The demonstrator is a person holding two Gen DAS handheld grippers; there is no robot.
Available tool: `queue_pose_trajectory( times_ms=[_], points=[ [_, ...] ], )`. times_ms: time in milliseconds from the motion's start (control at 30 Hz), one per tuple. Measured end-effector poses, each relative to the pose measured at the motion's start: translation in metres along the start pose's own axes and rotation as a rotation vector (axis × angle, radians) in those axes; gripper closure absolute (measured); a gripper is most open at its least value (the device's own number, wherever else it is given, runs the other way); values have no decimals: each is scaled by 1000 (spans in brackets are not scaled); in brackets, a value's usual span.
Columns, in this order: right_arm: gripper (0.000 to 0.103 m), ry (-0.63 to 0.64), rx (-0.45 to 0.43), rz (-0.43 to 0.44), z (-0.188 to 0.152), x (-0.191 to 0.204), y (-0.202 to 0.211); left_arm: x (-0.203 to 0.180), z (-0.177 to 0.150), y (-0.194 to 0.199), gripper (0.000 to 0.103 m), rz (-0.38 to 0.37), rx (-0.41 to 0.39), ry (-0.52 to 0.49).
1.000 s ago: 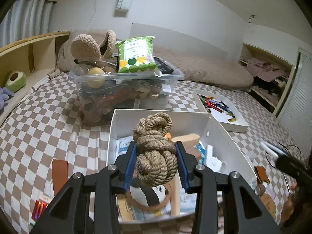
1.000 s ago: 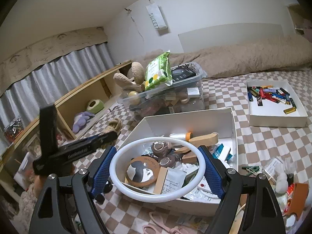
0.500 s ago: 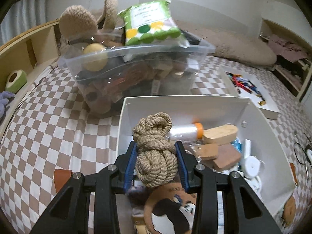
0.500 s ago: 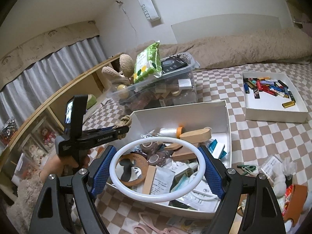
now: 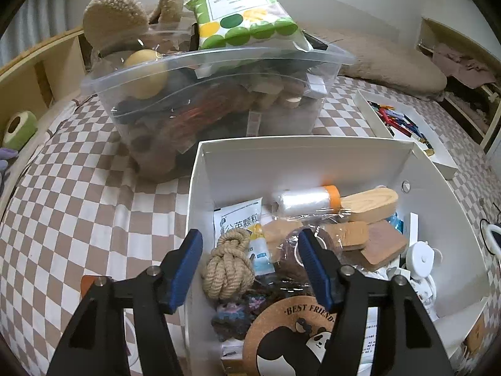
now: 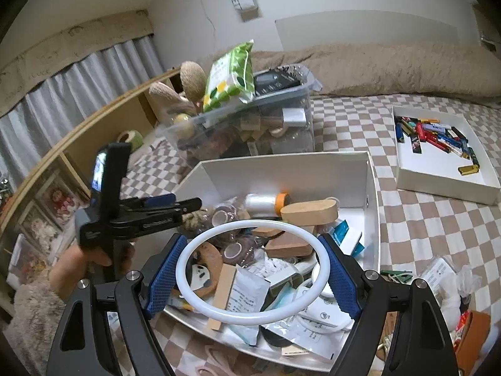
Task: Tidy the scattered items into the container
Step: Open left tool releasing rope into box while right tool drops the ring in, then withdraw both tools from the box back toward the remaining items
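Observation:
The white box (image 5: 297, 144) lies on the checked bedspread, crowded with small things. A tan rope knot (image 5: 227, 266) rests inside it at the near left corner. My left gripper (image 5: 250, 241) hangs over the knot with its jaws opening; the blue pads stand clear of the rope on both sides. In the right wrist view my right gripper (image 6: 252, 241) is shut on a white ring (image 6: 250, 223), held flat above the box's near edge (image 6: 281, 172). There a hand holds the left gripper (image 6: 188, 203) at the box's left side, with the rope knot (image 6: 192, 219) just under it.
A full clear plastic bin (image 5: 219, 72) with a green snack bag (image 5: 247, 12) on top stands behind the box. A white tray of small coloured items (image 6: 438, 163) lies at the right. A green clip (image 6: 394, 274) and packets (image 6: 444, 272) lie beside the box.
My left gripper sank into the box and its jaws parted, leaving the rope knot lying inside. The right gripper with the ring came closer to the box.

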State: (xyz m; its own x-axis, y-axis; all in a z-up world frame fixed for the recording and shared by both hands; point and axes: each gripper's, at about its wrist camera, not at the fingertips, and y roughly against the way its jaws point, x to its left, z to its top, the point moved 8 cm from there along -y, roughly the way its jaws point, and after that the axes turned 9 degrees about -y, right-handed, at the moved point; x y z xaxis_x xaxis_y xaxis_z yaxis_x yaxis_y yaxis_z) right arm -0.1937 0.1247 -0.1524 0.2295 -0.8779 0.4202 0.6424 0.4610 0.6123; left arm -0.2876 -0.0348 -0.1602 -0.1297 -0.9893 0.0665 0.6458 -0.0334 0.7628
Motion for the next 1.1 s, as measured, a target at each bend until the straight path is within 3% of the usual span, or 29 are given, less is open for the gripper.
queue_pose_trajectory(
  times_ms=[367,600,667,700,733,1100],
  points=[
    [19,67,117,-110,-8,-19,-48,-4,-6,26,34,2,-79,-13],
    [19,101,213,-183,-18,-31,-65,-9,-9,41,34,-43,-126,17],
    [15,101,196,-200,-18,-34,-60,-11,-10,46,34,-56,-135,26],
    [3,92,191,-193,-18,-35,-57,-12,-11,48,34,-64,-137,29],
    [0,82,186,-176,-18,-35,-53,-14,-12,49,34,-70,-139,32],
    [0,45,110,-130,-9,-31,-18,-31,-20,66,34,-86,-148,24]
  ],
)
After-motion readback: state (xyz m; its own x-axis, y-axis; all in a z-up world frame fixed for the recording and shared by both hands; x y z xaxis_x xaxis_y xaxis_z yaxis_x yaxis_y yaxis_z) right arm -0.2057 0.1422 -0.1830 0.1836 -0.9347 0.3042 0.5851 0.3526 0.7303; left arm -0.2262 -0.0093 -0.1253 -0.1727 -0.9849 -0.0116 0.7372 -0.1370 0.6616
